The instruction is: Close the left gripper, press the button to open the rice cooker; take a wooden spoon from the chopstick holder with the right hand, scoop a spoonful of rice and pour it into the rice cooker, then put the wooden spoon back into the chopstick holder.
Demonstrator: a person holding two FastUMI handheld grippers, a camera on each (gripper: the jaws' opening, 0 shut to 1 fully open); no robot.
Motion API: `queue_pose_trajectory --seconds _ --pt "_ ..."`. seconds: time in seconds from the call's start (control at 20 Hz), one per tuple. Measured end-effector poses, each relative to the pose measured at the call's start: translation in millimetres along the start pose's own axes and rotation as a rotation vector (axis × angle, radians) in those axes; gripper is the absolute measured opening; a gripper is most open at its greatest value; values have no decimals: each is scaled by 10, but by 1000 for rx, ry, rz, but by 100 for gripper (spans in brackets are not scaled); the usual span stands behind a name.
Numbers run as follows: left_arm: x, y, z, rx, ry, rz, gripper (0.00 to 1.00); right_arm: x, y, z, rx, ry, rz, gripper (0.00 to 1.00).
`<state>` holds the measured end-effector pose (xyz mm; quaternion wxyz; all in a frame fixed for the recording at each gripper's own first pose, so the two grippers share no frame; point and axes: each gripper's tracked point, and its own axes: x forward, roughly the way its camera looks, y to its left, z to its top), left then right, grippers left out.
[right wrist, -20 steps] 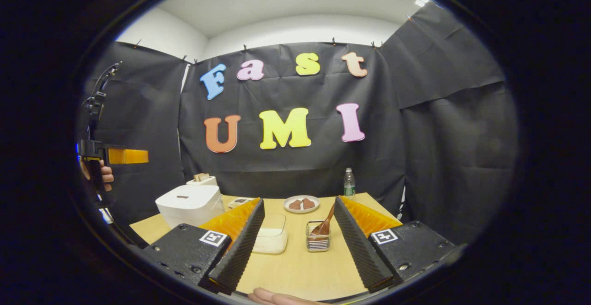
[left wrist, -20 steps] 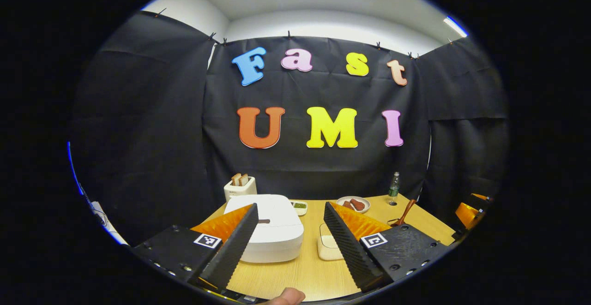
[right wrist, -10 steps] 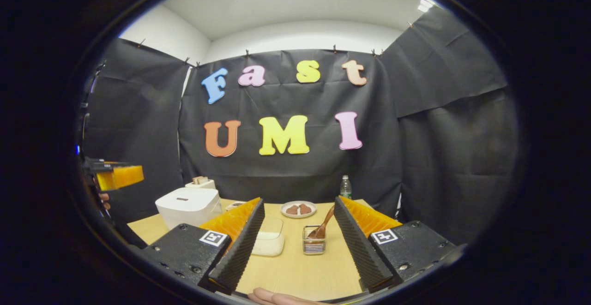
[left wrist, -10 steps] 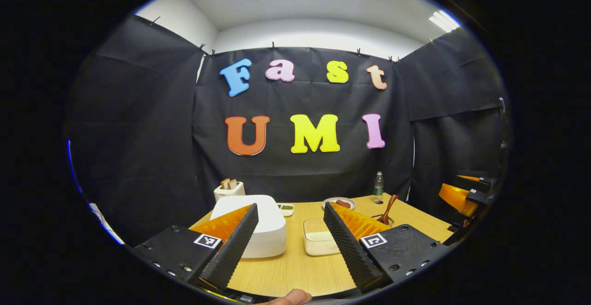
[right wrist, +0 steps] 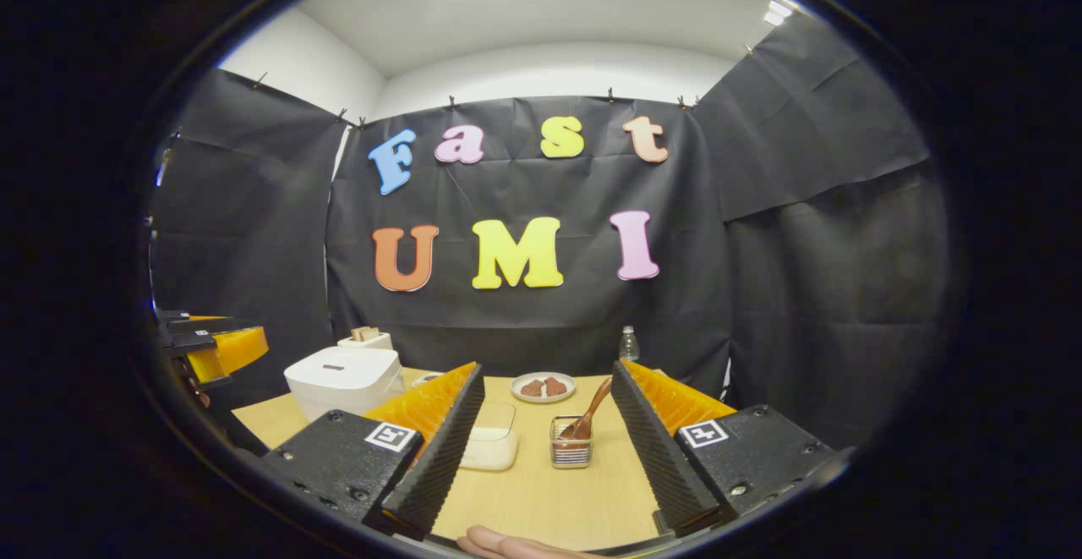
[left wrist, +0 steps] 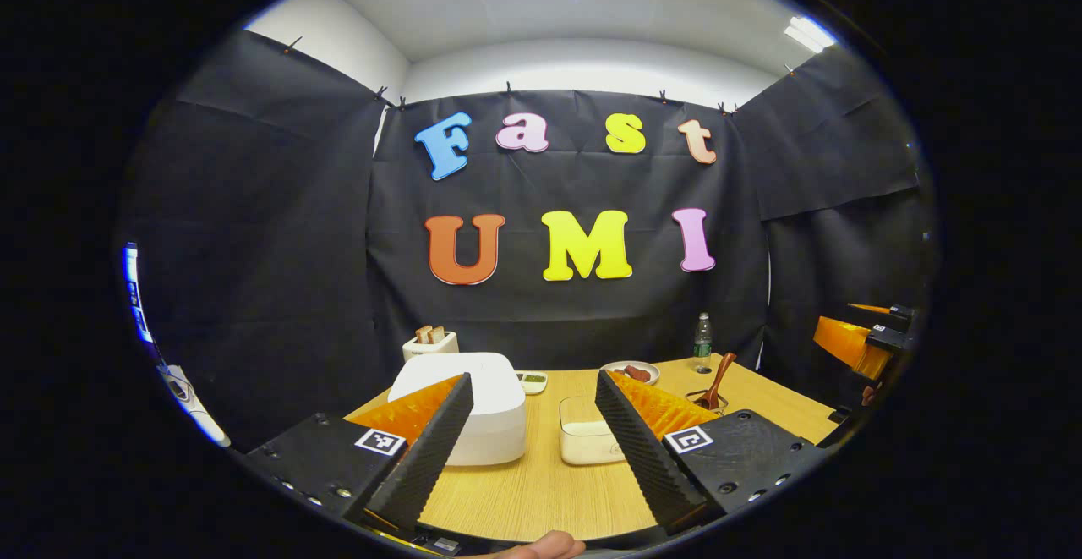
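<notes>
The white rice cooker (left wrist: 494, 424) stands at the table's left with its lid down; its button (right wrist: 332, 366) is on top. A clear box of rice (left wrist: 583, 441) sits right of it. Further right, a wooden spoon (right wrist: 592, 407) leans in the small chopstick holder (right wrist: 571, 449). My left gripper (left wrist: 532, 377) is open and hangs short of the cooker and the rice box, touching nothing. My right gripper (right wrist: 547, 369) is open too, held back from the holder. Each gripper appears at the edge of the other's view: the right gripper (left wrist: 854, 343), the left gripper (right wrist: 215, 348).
Along the back of the wooden table (right wrist: 549, 500) stand a toaster with bread (left wrist: 429, 342), a small dish (left wrist: 532, 381), a plate of food (left wrist: 632, 370) and a water bottle (left wrist: 702, 343). Black cloth walls close in three sides.
The left gripper has pulled back from the rice cooker, which looks smaller now, and has come down in the right gripper view. The right gripper has drawn back slightly. Both stayed open.
</notes>
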<state>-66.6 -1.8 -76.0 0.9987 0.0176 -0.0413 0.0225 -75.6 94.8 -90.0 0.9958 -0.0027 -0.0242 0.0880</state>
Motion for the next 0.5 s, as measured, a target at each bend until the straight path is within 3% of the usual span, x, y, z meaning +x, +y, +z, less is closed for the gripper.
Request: queue_pose_trajectory --seconds 0.05,0.5 --pt "-3 -19 2 3 -1 -4 96 21 -10 -14 3 6 2 98" --pt "-7 -14 39 22 -28 5 96 -5 -84 -37 9 9 -6 98"
